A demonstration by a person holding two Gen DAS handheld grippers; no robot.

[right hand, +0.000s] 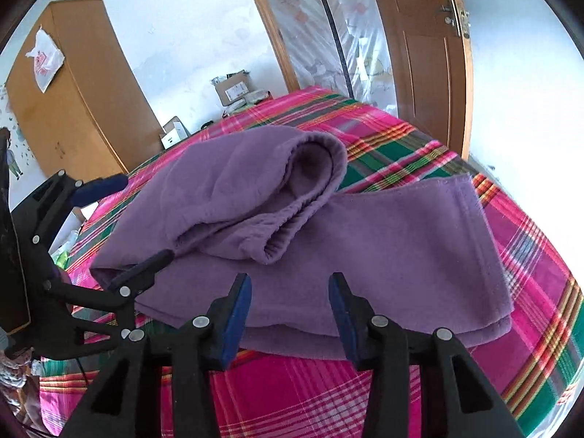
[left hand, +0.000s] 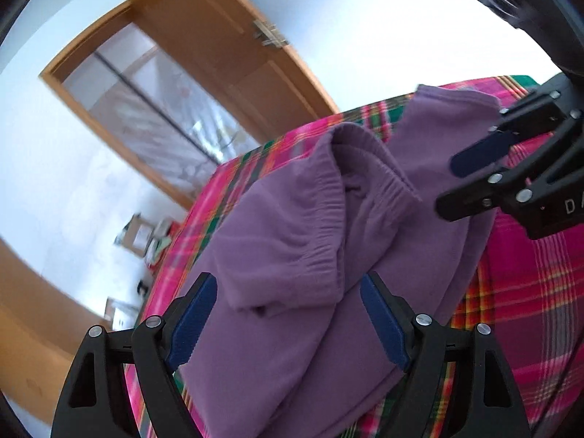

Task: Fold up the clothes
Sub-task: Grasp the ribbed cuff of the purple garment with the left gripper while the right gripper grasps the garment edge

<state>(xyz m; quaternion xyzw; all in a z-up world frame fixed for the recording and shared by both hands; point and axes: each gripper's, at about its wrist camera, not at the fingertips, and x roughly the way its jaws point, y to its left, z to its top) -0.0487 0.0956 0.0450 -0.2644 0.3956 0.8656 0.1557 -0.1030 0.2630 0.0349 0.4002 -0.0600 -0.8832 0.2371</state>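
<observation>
**A:** Where's the garment?

**B:** The purple fleece garment (right hand: 383,255) lies folded on the plaid bedspread (right hand: 328,394), filling the middle of the right wrist view. Its elastic waistband (right hand: 292,226) is doubled back on top, left of centre, and a flat panel runs out toward the right edge of the frame.

**A:** And the right tongs?

**B:** The right tongs (right hand: 290,314) sit at the bottom centre of that view, released; the blue pads (right hand: 239,314) stand apart with nothing pinched, the garment's near edge showing in the gap behind them.

**A:** The left tongs?

**B:** Also released. In the left wrist view the left tongs (left hand: 288,321) frame the fleece at the bottom, pads wide apart and not pressing the cloth. From the right wrist camera they show at the middle left, jaws spread by the garment's left end.

**A:** Anything behind?

**B:** A wooden door (right hand: 427,47) upper right, a wardrobe (right hand: 73,102) upper left, cardboard boxes (right hand: 233,87) past the bed.
</observation>
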